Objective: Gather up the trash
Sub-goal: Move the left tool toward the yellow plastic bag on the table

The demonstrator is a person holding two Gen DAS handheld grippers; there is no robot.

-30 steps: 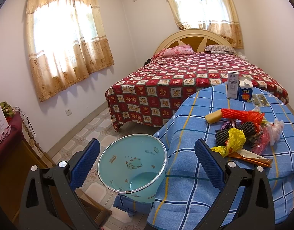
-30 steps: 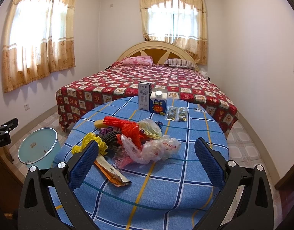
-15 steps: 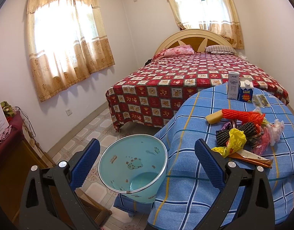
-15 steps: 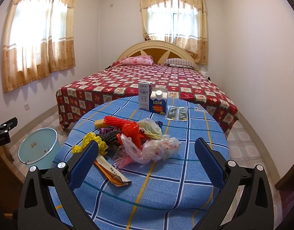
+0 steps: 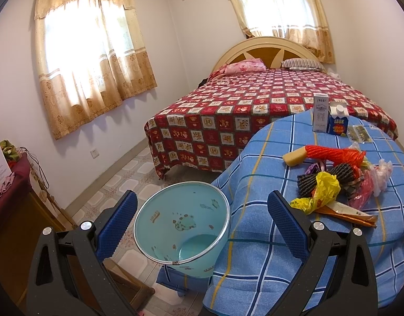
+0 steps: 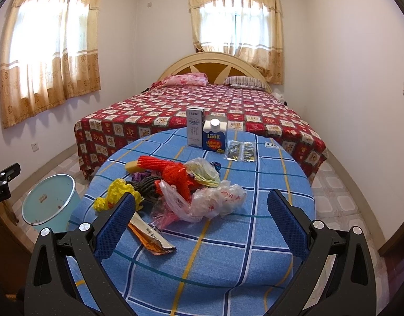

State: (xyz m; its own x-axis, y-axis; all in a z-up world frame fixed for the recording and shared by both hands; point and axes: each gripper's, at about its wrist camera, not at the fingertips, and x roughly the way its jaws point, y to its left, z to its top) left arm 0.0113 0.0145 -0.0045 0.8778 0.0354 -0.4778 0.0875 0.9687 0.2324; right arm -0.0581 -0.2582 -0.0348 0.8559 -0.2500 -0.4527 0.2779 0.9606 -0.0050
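Observation:
A pile of trash (image 6: 175, 187) lies on the round table with the blue checked cloth (image 6: 228, 250): a yellow bag (image 6: 117, 192), red netting (image 6: 173, 171), clear plastic bags (image 6: 217, 197) and an orange wrapper (image 6: 149, 239). The pile also shows in the left wrist view (image 5: 333, 181). A light blue bin (image 5: 183, 226) stands on the floor left of the table; it also shows in the right wrist view (image 6: 49, 202). My left gripper (image 5: 202, 218) is open and empty above the bin. My right gripper (image 6: 202, 218) is open and empty, just short of the pile.
Two cartons (image 6: 207, 131) and foil packets (image 6: 240, 151) stand at the table's far side. A bed with a red patterned cover (image 6: 202, 110) lies beyond. A wooden cabinet (image 5: 9, 210) stands at the left. Tiled floor (image 5: 122, 179) lies between bed and cabinet.
Almost nothing. The left wrist view has shifted very slightly; both grippers stay open and nothing on the table has moved.

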